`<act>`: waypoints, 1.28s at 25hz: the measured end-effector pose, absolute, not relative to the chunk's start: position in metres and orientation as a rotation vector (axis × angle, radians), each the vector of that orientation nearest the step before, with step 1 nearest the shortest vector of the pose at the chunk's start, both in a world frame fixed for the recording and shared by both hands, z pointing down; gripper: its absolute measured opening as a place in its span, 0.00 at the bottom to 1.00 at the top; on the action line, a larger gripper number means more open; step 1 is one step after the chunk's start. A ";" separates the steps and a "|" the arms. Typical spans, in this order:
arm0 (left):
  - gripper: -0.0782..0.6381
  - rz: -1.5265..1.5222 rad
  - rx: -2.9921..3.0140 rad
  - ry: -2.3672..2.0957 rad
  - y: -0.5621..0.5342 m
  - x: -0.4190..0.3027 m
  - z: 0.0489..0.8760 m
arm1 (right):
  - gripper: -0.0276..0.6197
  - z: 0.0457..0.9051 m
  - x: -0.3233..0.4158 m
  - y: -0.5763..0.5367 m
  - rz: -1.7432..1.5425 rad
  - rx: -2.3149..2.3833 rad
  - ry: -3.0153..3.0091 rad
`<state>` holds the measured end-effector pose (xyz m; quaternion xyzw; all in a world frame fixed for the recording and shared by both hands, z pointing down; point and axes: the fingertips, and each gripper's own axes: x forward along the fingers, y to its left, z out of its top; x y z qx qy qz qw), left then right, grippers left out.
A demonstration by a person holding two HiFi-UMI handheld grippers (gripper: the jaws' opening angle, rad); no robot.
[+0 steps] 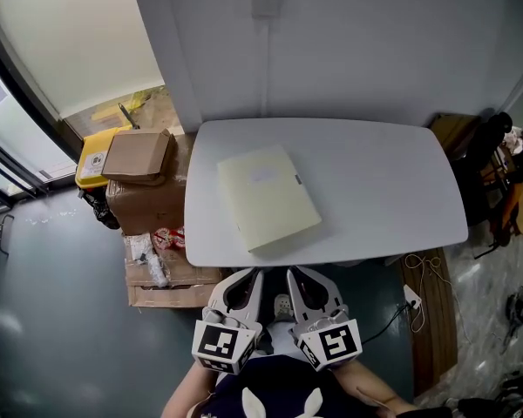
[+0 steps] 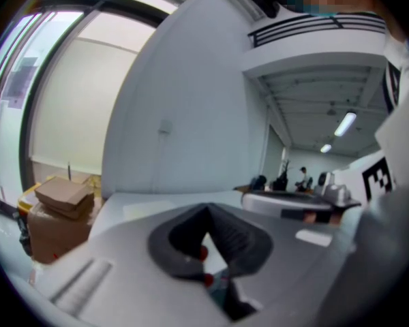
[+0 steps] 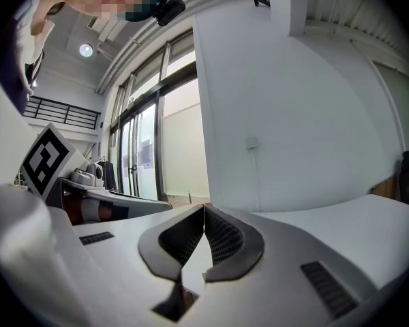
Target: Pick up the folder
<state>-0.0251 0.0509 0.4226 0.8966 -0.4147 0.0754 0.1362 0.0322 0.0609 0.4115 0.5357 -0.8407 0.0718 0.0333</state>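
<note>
The left gripper point(image 2: 208, 207) is closed. Its two jaws meet at the tips and there is nothing between them. The right gripper point(image 3: 204, 208) is closed too, tips together, and it holds nothing. Each one has a cube with black and white squares on its back end. The two grippers sit side by side, just off the near edge of the table point(image 1: 383, 181), close to the person's body. They point toward the table.

The folder point(image 1: 266, 197) lies flat on the table, a bit left of the middle. It is pale yellow and turned a little, so one corner points at the near edge. No gripper touches it. The rest of the table top is bare and light grey.

Left of the table stands a big brown box point(image 1: 144, 205), right up against the table's side. A flatter brown box point(image 1: 138, 155) lies on top of it. A yellow thing point(image 1: 91, 162) sits just past the boxes, farther from the table. Behind the table is a white wall point(image 1: 349, 50). A socket point(image 1: 266, 3) is high on the wall above the table, and a cord point(image 1: 265, 59) runs down from it toward the far edge.
</note>
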 end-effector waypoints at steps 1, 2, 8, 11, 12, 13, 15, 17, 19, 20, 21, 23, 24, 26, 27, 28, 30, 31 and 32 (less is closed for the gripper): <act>0.11 0.222 2.593 -1.204 0.047 -0.024 0.424 | 0.06 0.412 0.034 0.057 0.224 1.645 -2.590; 0.12 0.227 2.588 -1.208 0.044 -0.022 0.425 | 0.06 0.414 0.035 0.054 0.227 1.641 -2.593; 0.12 0.236 2.556 -1.250 0.020 -0.013 0.426 | 0.06 0.415 0.046 0.031 0.235 1.608 -2.622; 0.12 0.229 2.540 -1.274 0.007 -0.008 0.424 | 0.06 0.414 0.053 0.017 0.238 1.582 -2.638; 0.12 0.226 2.533 -1.282 0.003 -0.006 0.424 | 0.06 0.414 0.055 0.013 0.236 1.571 -2.644; 0.12 0.224 2.526 -1.290 -0.001 -0.005 0.425 | 0.06 0.415 0.056 0.009 0.234 1.560 -2.651; 0.12 0.222 2.507 -1.311 -0.008 -0.001 0.428 | 0.06 0.416 0.061 0.001 0.231 1.540 -2.663; 0.12 0.221 2.483 -1.339 -0.016 0.004 0.433 | 0.06 0.418 0.069 -0.006 0.228 1.533 -2.671; 0.12 0.220 2.465 -1.366 -0.024 0.010 0.436 | 0.06 0.419 0.079 -0.014 0.223 1.539 -2.676; 0.12 0.217 2.459 -1.379 -0.028 0.012 0.437 | 0.06 0.420 0.084 -0.017 0.222 1.542 -2.677; 0.12 0.214 2.453 -1.392 -0.030 0.014 0.437 | 0.06 0.421 0.087 -0.020 0.224 1.543 -2.678; 0.12 0.206 2.436 -1.414 -0.034 0.016 0.438 | 0.06 0.425 0.093 -0.025 0.229 1.536 -2.678; 0.12 0.206 2.425 -1.421 -0.034 0.016 0.439 | 0.06 0.426 0.095 -0.027 0.232 1.530 -2.679; 0.12 0.216 2.405 -1.426 -0.033 0.017 0.443 | 0.06 0.428 0.096 -0.028 0.239 1.517 -2.685; 0.12 0.224 2.398 -1.427 -0.032 0.017 0.445 | 0.06 0.428 0.097 -0.028 0.244 1.513 -2.689; 0.12 0.231 2.391 -1.431 -0.031 0.017 0.447 | 0.06 0.429 0.097 -0.028 0.249 1.510 -2.693; 0.12 0.235 2.379 -1.442 -0.030 0.016 0.448 | 0.06 0.429 0.098 -0.028 0.258 1.505 -2.697; 0.12 0.236 2.371 -1.445 -0.030 0.014 0.448 | 0.06 0.429 0.097 -0.028 0.261 1.501 -2.700; 0.12 0.235 2.361 -1.446 -0.029 0.013 0.449 | 0.06 0.428 0.097 -0.027 0.261 1.495 -2.705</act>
